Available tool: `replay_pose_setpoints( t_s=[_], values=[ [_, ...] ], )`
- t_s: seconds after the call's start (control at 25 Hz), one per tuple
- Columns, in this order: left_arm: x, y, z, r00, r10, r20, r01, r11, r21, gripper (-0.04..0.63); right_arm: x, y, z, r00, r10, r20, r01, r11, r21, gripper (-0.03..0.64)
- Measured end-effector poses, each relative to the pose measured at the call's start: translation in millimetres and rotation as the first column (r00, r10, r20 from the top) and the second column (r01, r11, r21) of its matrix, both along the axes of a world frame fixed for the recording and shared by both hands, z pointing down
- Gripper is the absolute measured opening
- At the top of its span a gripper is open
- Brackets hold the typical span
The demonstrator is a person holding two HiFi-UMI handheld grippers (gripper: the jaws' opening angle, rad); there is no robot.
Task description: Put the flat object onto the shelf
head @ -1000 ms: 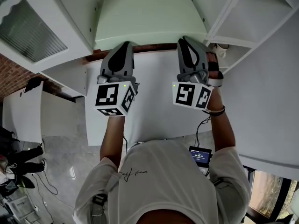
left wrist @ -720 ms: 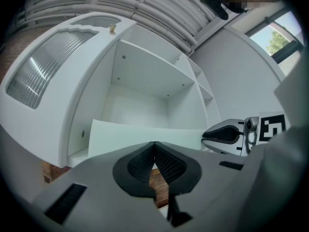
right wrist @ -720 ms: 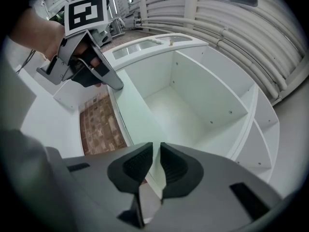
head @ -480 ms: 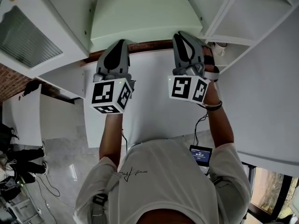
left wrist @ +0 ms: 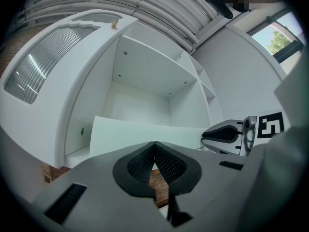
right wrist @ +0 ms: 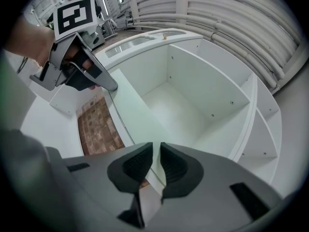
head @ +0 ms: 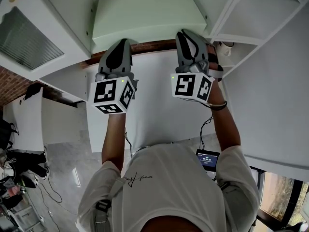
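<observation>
Flat panel (head: 145,13), thin, stiff-looking, probably light, pokes into the shelf (right wrist: 193,95) past its front edge, its near edge pinched tight by left claw (head: 125,41) and right claw (head: 186,33).

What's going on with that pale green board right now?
A person has a gripper in each hand. The left gripper and the right gripper are each clamped on the near edge of the pale green flat board. The board's far part reaches into the open compartment of the white shelf, and neither gripper has released it yet.
</observation>
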State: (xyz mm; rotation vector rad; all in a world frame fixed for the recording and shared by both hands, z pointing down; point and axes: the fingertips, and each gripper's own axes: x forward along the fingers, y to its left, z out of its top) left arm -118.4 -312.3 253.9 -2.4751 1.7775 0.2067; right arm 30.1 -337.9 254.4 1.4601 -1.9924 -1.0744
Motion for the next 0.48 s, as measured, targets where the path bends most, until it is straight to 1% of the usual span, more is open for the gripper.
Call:
replay_pose_setpoints(
  t_s=[0.24, 0.4, 0.48],
  values=[
    [0, 0, 3, 1.000, -0.013, 0.020, 0.013, 1.000, -0.020, 0.014, -1, 2, 1, 1.000, -0.021, 0.008, 0.021, 1.000, -0.011, 0.063],
    [0, 7, 6, 1.000, -0.017, 0.024, 0.017, 1.000, -0.025, 0.013, -1, 5, 13, 0.997, -0.061, 0.041, 0.064, 0.994, -0.085, 0.063],
    [1, 10, 8, 1.000, -0.017, 0.022, 0.018, 0.999, -0.030, 0.012, 2, 7, 17, 0.996, -0.064, 0.059, 0.069, 0.992, -0.102, 0.063]
  ],
)
